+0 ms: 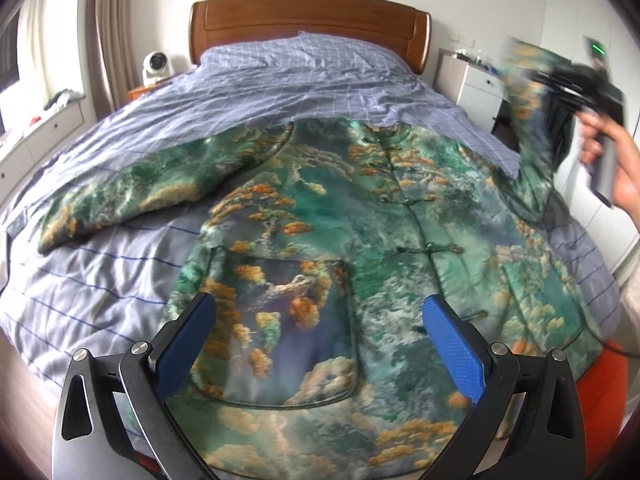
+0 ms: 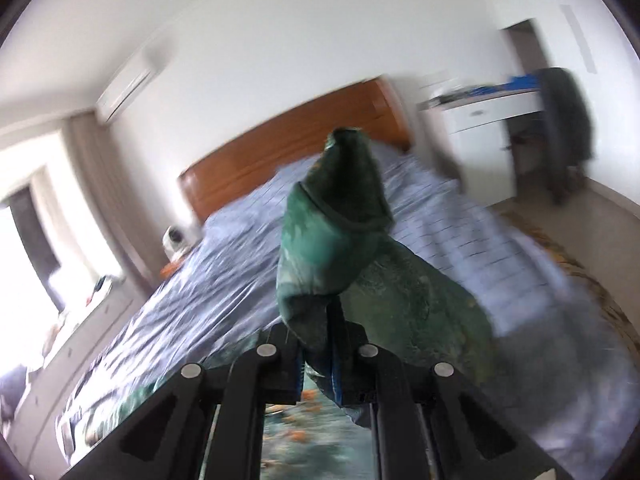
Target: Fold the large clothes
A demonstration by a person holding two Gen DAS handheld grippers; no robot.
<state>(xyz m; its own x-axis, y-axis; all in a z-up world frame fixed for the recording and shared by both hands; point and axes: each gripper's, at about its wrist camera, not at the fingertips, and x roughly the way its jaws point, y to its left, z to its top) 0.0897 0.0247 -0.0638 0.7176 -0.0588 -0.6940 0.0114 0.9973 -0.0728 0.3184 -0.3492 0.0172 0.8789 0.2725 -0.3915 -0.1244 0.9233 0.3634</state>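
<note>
One jacket [image 1: 320, 216]: green, printed with orange trees and cloud, knot buttons down the front, one patch pocket [image 1: 280, 332] showing near the hem. Two sleeves: one [image 1: 132, 184] lies flat and spread to the side on the bed; the other [image 1: 532, 120] is raised off the bed at the far side.

Two tongs, both mine. My left gripper [image 1: 320, 344] hangs over the lower front of the jacket, its two blue pads [image 1: 188, 344] spread wide with nothing between them; the pocket shows in the gap. Whether the pads touch the cloth I cannot tell. My right gripper [image 2: 318, 356] is closed tight on the cuff end of the raised sleeve [image 2: 340, 220], which stands up in a folded bunch ahead of the fingers, with the rest of the jacket trailing below. In the left wrist view that gripper appears blurred, gripped in my right hand [image 1: 616, 160].

Surface: one bed [image 1: 100, 272] with a blue-grey checked cover, creased, and one brown wooden headboard [image 1: 312, 20]. The jacket lies front-up across the near half, collar toward the headboard.

Room: one small white fan [image 1: 157, 65] beside the headboard, one white drawer unit [image 1: 476, 84] on the other side, curtains [image 1: 112, 32] by a window, one wall air conditioner [image 2: 124, 92], white walls.
</note>
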